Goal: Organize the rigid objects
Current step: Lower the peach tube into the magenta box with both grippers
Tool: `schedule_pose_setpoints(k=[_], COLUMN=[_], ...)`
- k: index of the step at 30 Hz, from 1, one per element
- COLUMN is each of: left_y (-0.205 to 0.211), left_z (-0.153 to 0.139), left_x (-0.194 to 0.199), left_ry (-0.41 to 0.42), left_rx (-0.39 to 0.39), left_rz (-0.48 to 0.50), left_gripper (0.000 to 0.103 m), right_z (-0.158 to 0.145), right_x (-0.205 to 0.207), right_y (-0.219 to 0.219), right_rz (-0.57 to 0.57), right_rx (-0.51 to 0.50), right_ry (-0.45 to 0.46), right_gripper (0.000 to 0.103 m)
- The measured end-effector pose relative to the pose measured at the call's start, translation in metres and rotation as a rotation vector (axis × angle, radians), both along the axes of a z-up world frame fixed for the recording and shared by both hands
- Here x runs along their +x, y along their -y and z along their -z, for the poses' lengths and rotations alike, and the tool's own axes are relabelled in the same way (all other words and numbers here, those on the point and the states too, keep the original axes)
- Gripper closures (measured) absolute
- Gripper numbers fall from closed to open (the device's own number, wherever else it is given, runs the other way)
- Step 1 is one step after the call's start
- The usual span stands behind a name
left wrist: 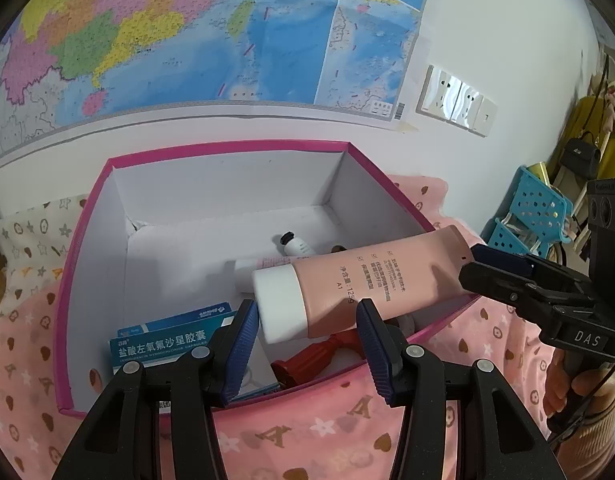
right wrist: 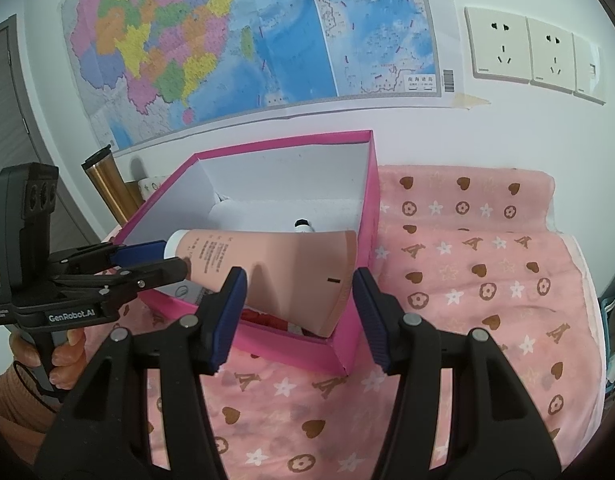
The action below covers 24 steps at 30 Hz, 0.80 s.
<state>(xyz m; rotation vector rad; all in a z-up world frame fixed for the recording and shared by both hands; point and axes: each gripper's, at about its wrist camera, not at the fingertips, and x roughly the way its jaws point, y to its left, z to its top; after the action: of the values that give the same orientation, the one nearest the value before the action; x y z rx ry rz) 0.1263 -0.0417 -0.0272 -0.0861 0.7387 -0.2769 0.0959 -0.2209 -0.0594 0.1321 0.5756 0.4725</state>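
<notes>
A pink tube (left wrist: 359,284) with a white cap lies tilted over the right rim of a pink box (left wrist: 87,240), cap end inside. My left gripper (left wrist: 307,344) is open, its fingers on either side of the cap. My right gripper (right wrist: 295,308) is open, its fingers on either side of the tube's flat end (right wrist: 291,276). The box (right wrist: 363,208) holds a blue medicine carton (left wrist: 167,340), a red object (left wrist: 319,356) and a small white bottle with a black cap (left wrist: 297,245).
The box stands on a pink patterned cloth (right wrist: 467,280) against a white wall with a map (right wrist: 247,40) and sockets (right wrist: 535,50). A gold cylinder (right wrist: 107,188) stands left of the box. A blue perforated basket (left wrist: 531,212) is at the right.
</notes>
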Motion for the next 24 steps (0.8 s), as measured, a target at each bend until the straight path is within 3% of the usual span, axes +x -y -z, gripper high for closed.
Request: schedule_pose_setpoints(k=[24], left_y=[-0.005], left_z=[0.008], left_x=[0.011], left_ry=[-0.021], left_rx=[0.002], left_rz=[-0.017], left_gripper=[0.052], right_z=[0.002], right_x=[0.012], right_y=[-0.006], right_rz=[-0.012], right_rx=[-0.021], right_ry=[-0.015], right_gripper=[0.045])
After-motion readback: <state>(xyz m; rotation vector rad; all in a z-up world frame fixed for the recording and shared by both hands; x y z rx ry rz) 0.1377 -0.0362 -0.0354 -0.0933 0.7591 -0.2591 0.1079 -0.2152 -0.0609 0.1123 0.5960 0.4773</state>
